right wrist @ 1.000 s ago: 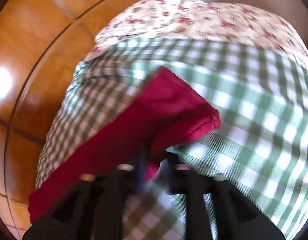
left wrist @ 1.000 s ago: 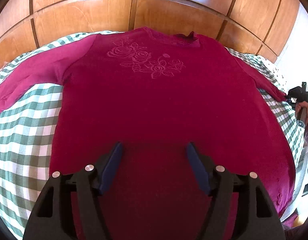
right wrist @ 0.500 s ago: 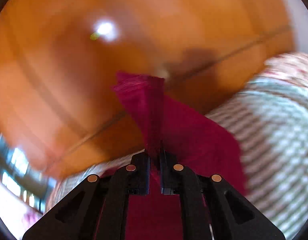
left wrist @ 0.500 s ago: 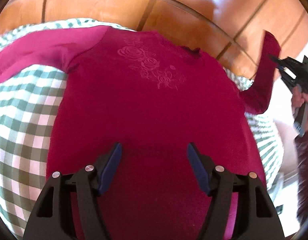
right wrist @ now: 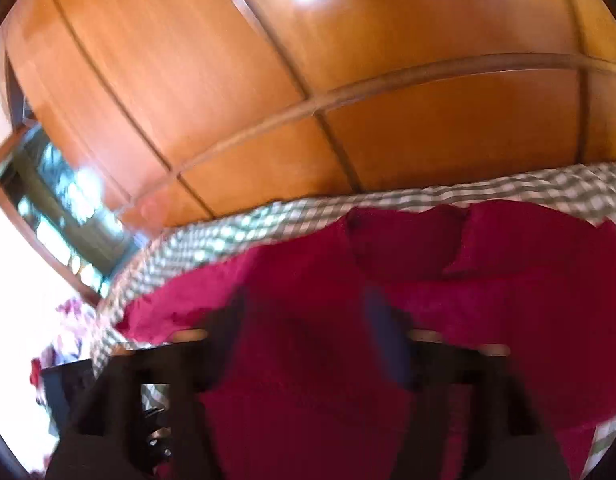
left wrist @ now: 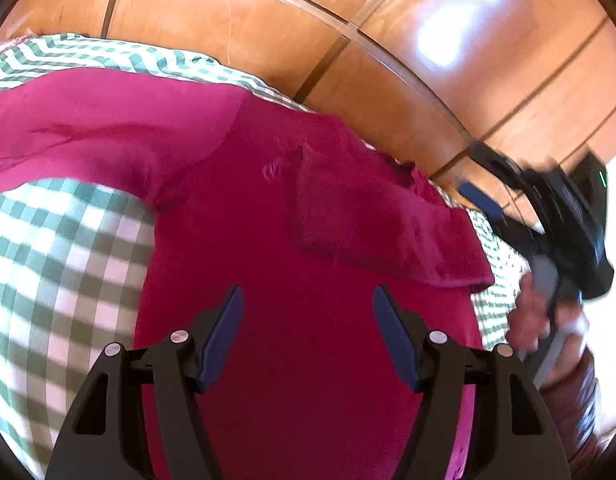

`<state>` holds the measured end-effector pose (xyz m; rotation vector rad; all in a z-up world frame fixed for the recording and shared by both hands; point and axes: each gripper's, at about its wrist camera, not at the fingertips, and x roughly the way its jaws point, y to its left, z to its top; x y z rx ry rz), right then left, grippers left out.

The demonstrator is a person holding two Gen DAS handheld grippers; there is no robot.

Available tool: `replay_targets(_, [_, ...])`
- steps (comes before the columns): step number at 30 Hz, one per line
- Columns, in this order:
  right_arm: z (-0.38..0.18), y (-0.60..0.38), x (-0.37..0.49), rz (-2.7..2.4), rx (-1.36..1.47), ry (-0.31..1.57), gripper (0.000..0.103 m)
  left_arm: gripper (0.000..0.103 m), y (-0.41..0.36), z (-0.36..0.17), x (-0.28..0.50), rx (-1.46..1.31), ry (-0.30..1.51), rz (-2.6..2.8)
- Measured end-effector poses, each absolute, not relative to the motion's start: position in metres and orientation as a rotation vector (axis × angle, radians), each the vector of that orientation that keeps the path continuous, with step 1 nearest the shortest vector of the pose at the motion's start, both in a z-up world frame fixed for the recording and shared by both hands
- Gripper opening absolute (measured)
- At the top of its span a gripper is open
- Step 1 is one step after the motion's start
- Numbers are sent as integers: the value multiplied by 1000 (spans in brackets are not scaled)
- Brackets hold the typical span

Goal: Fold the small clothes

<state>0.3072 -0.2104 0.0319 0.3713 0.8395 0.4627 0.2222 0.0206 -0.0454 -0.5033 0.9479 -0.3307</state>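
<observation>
A magenta long-sleeved top (left wrist: 308, 264) lies flat on a green checked cloth (left wrist: 60, 264). Its right sleeve (left wrist: 379, 220) is folded over onto the chest; its left sleeve (left wrist: 88, 120) lies stretched out to the left. My left gripper (left wrist: 308, 320) is open and empty above the lower body of the top. My right gripper (left wrist: 483, 192) shows blurred at the right in the left wrist view, open and clear of the sleeve. In the right wrist view the right gripper (right wrist: 304, 328) is open over the top (right wrist: 447, 320), blurred by motion.
A glossy wooden panelled wardrobe (left wrist: 387, 40) stands right behind the checked cloth (right wrist: 268, 220). A person's hand (left wrist: 547, 320) holds the right gripper's handle. A framed window or mirror (right wrist: 56, 208) and floral fabric (right wrist: 64, 320) show at the left in the right wrist view.
The right gripper carried the right sleeve up and across onto the chest, then opened and let it go. The left gripper stayed open above the top and shifted its view rightward.
</observation>
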Motion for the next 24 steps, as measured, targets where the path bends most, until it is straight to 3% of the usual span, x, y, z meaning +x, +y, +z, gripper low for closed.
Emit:
replay_targets(5, [23, -263, 266, 411, 428, 864, 70, 66, 15, -50, 249, -514, 963, -331])
replay_targets(7, [13, -283, 250, 378, 456, 893, 79, 66, 9, -56, 265, -512, 983, -331])
replay_targets(10, [-2, -315, 232, 323, 496, 924, 82, 61, -5, -60, 287, -517, 1009, -339])
replay_targets(13, [-17, -337, 232, 268, 550, 944, 83, 25, -21, -62, 306, -479, 1039, -360])
replay_targets(15, [-24, -344, 240, 246, 575, 945, 83, 8, -29, -56, 317, -445, 1031, -371])
replay_targets(20, [-31, -363, 258, 176, 648, 867, 84, 7, -7, -21, 313, -495, 885, -311])
replay_targets(24, [-54, -355, 259, 165, 627, 943, 84, 8, -3, -39, 314, -410, 945, -243])
